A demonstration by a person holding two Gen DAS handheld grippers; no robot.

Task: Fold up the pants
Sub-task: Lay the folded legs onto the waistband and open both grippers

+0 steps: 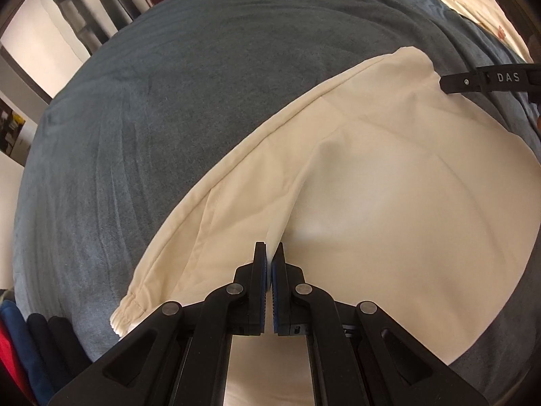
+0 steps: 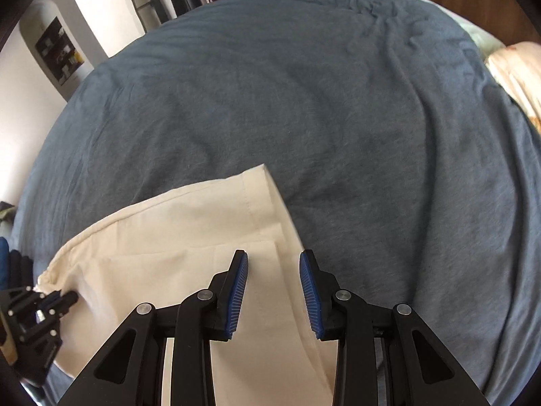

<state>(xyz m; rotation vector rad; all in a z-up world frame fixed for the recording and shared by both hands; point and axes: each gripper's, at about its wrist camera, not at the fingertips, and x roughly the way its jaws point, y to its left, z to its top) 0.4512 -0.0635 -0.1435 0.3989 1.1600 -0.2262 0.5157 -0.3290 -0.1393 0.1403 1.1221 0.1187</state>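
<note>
Cream pants (image 1: 372, 182) lie flat on a blue-grey bed cover (image 1: 162, 108). My left gripper (image 1: 271, 248) is shut on a raised pinch of the pants' fabric near the elastic waistband (image 1: 125, 311). In the right wrist view the pants (image 2: 189, 247) end in a hemmed leg cuff (image 2: 260, 199). My right gripper (image 2: 274, 260) is open and stands over the cuff's right edge, holding nothing. The right gripper's finger also shows in the left wrist view (image 1: 473, 81) at the far cuff. The left gripper shows at lower left of the right wrist view (image 2: 69, 299).
The bed cover (image 2: 338, 101) stretches far beyond the pants. A pale floral pillow (image 1: 480, 10) lies at the far right (image 2: 517, 71). Folded dark, blue and red clothes (image 1: 30, 348) sit at the bed's left edge. Hanging clothes and shelves stand behind the bed.
</note>
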